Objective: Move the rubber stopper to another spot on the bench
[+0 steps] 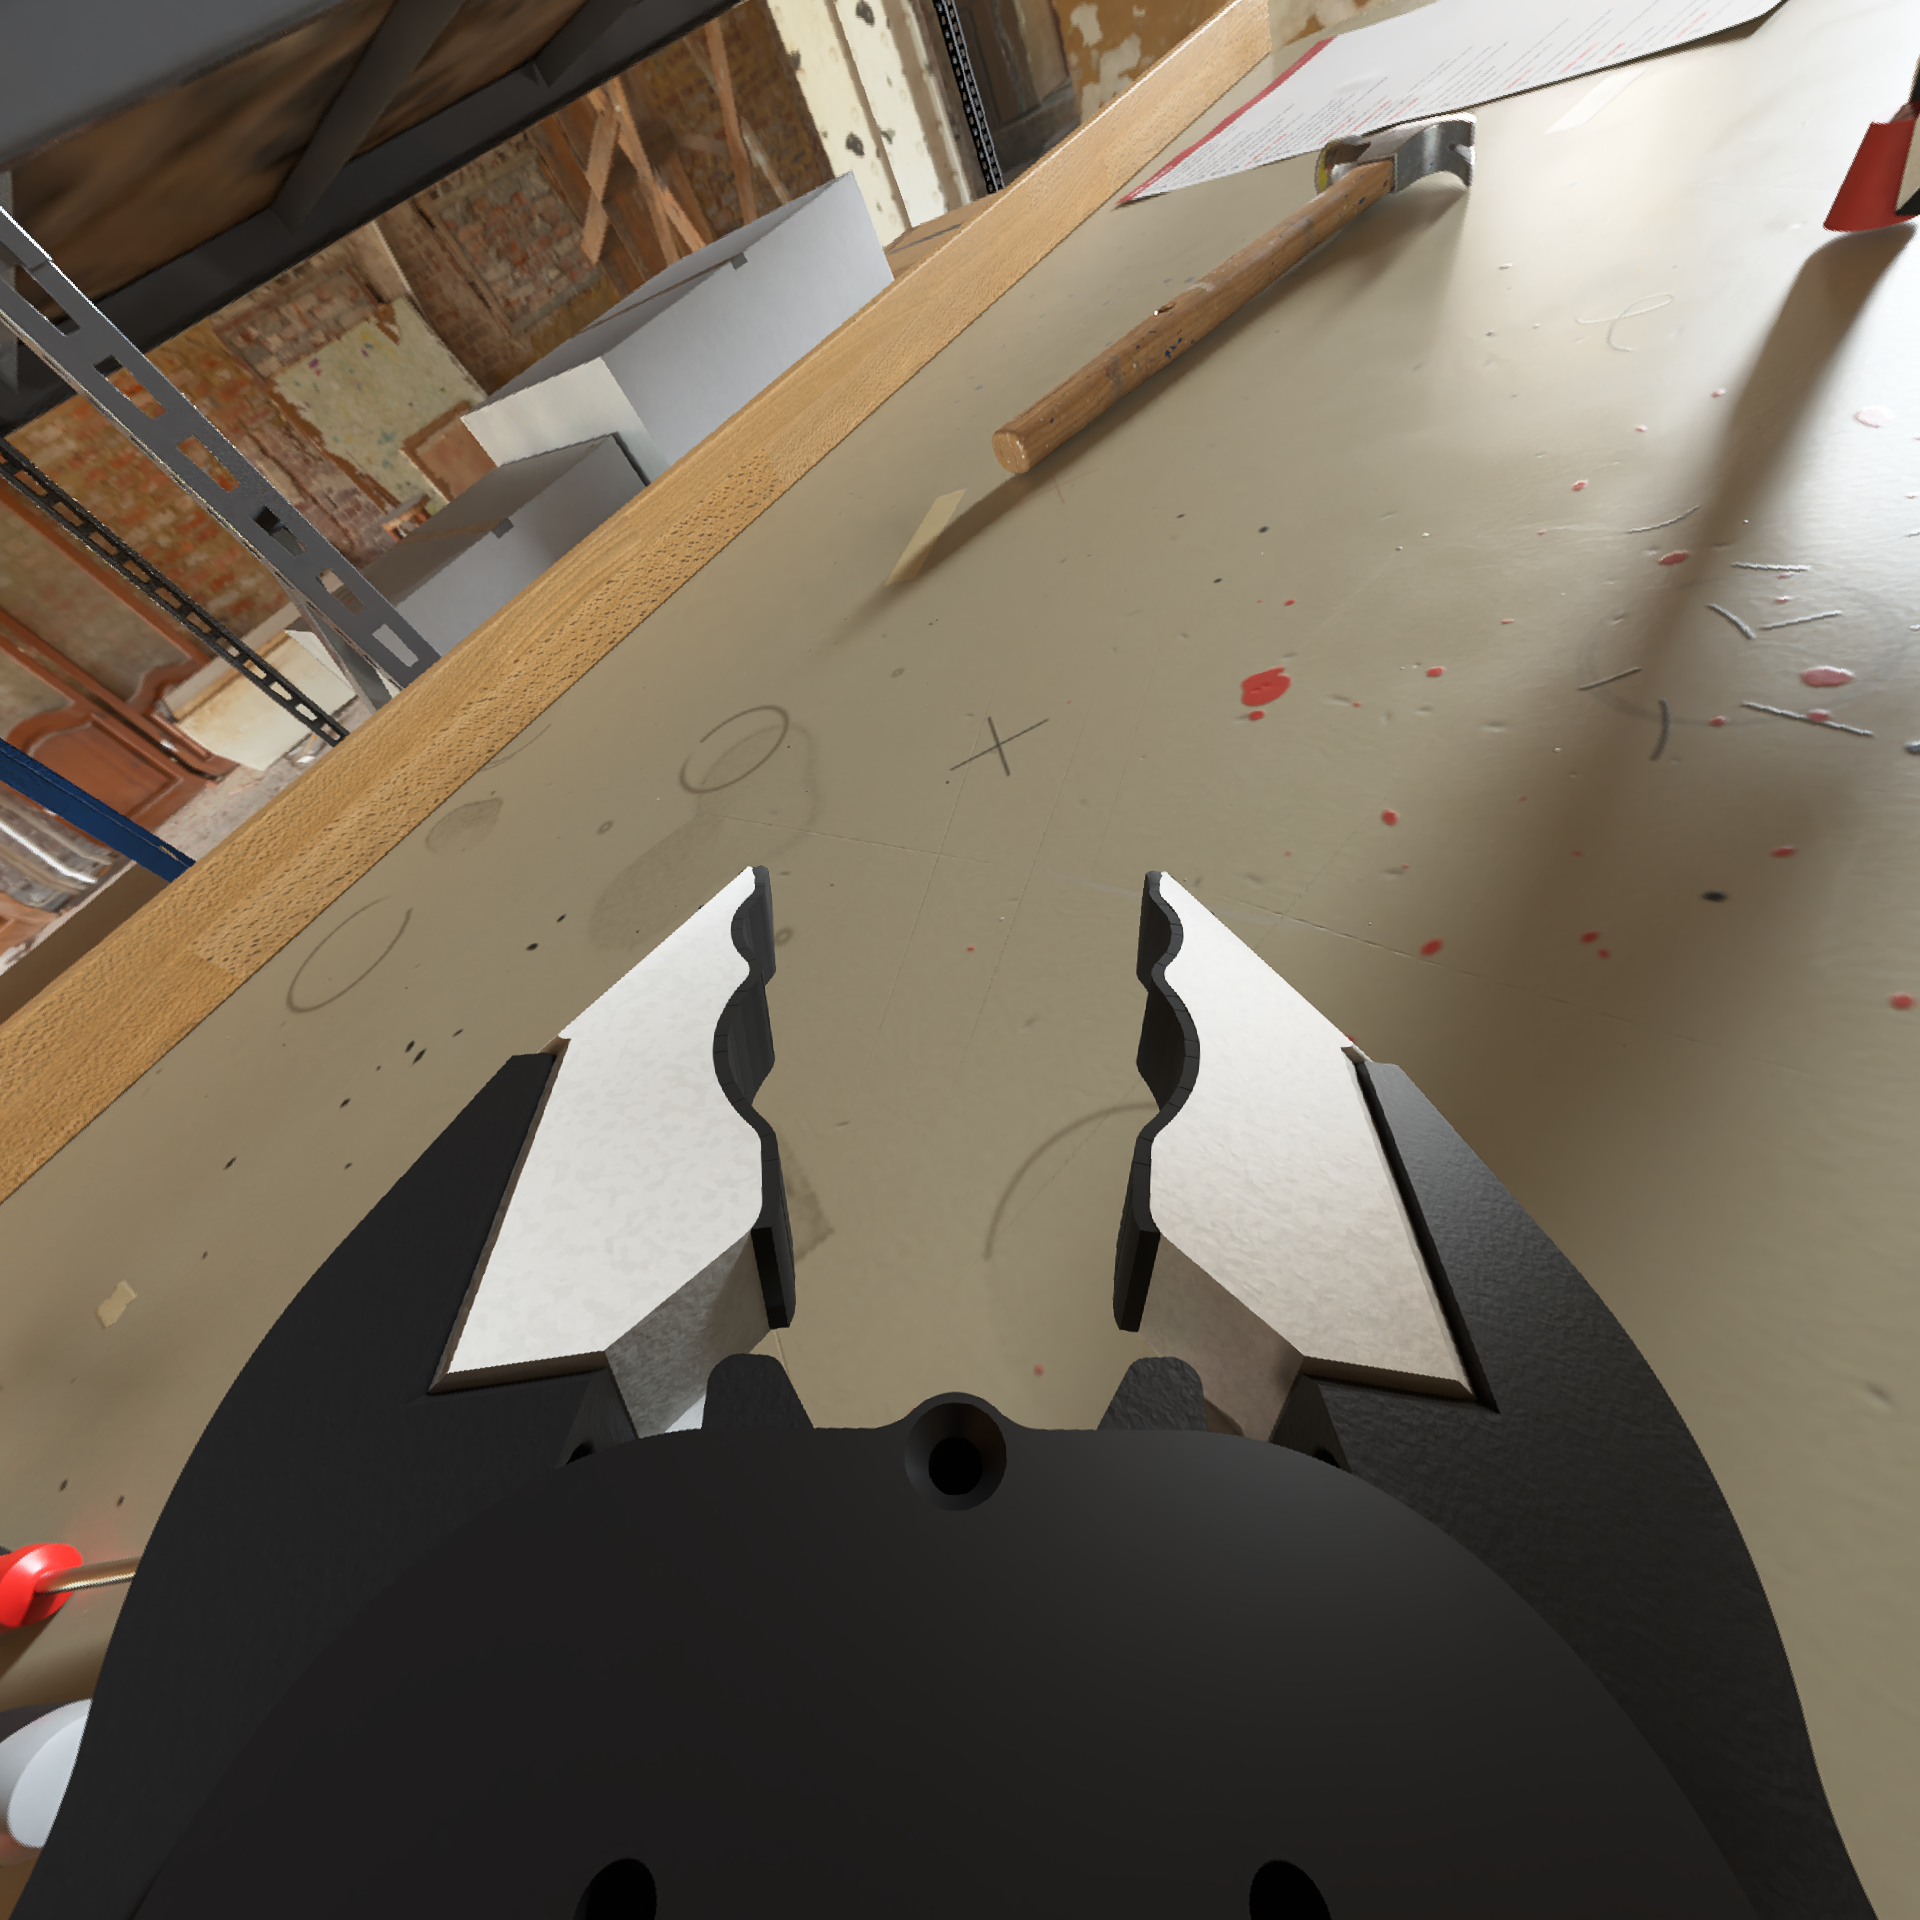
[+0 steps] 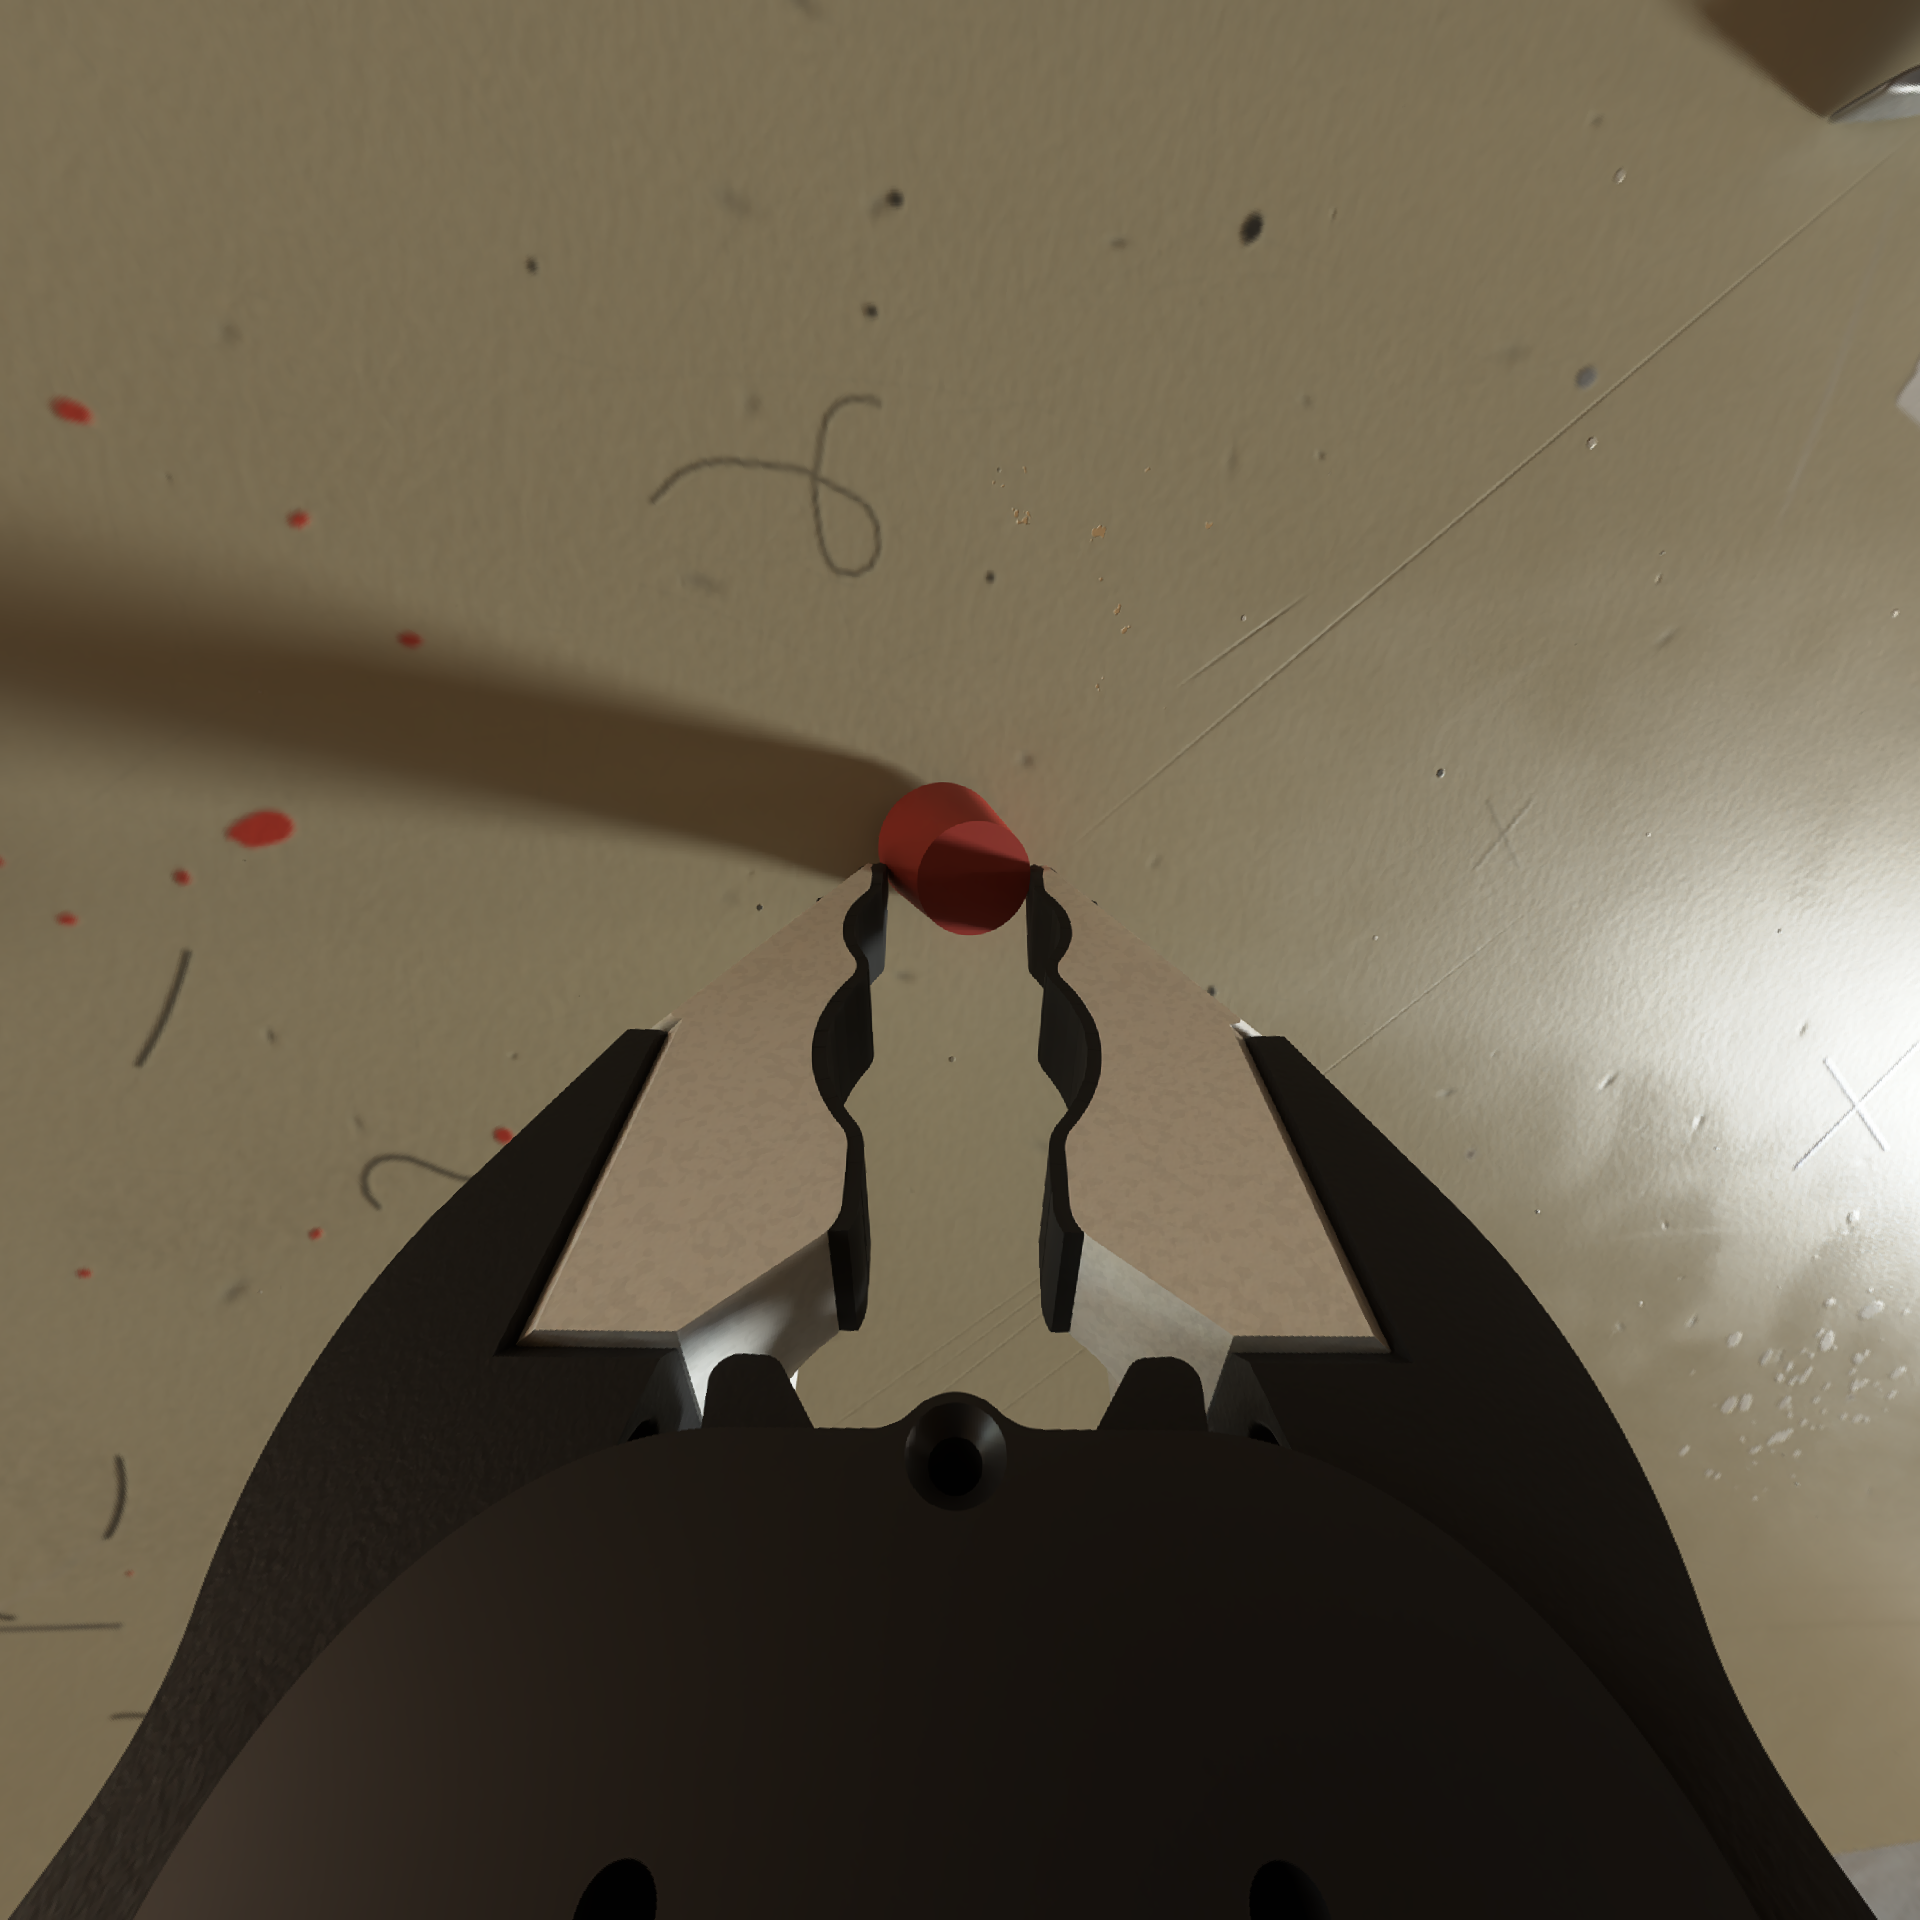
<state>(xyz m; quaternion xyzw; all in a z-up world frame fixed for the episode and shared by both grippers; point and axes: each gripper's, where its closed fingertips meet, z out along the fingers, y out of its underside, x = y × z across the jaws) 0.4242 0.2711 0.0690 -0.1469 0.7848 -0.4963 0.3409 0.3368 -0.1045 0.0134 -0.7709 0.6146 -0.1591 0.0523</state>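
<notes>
The rubber stopper is a small red plug on the tan bench top. My right gripper has its two fingertips pressed against the stopper's left and right sides, shut on it. Whether the stopper rests on the bench or is just off it, I cannot tell. My left gripper is open and empty, held above the bench. A red object shows at the top right edge of the left wrist view, cut off by the frame.
A wooden-handled hammer lies at the far side, beside a white paper sheet. The bench's wooden edge runs along the left. A red-tipped tool and a white object sit at the lower left. A metal piece shows top right.
</notes>
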